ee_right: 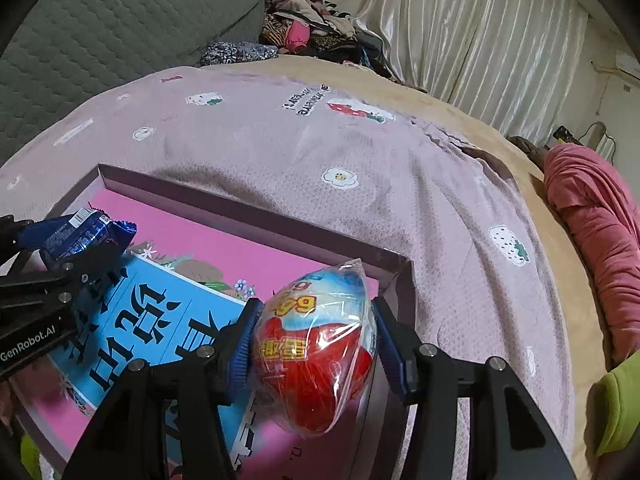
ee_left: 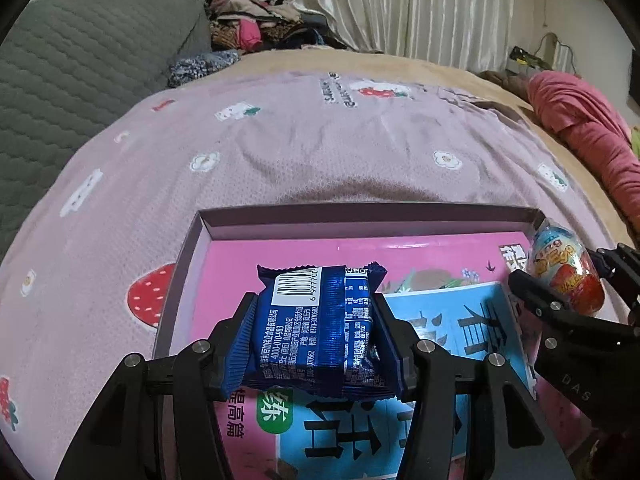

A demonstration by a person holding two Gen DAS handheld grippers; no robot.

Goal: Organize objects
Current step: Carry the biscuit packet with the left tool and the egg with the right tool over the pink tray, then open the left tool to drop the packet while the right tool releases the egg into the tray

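Note:
My left gripper (ee_left: 316, 312) is shut on a blue snack packet (ee_left: 320, 328) with a white barcode, held just above a shallow box (ee_left: 360, 226) with a pink and blue printed floor. My right gripper (ee_right: 314, 316) is shut on a red and blue egg-shaped toy (ee_right: 316, 348) in clear wrap, over the box's near right corner (ee_right: 396, 276). In the left wrist view the egg toy (ee_left: 568, 268) and the right gripper (ee_left: 576, 280) show at the right edge. In the right wrist view the blue packet (ee_right: 76, 236) and the left gripper (ee_right: 76, 248) show at the left.
The box lies on a mauve bedspread (ee_left: 320, 152) printed with strawberries and flowers. A grey quilted headboard (ee_left: 80, 68) stands at the left, a clothes pile (ee_left: 256, 24) at the back, a red garment (ee_left: 592, 136) at the right, and a lime-green item (ee_right: 616, 408) at the lower right.

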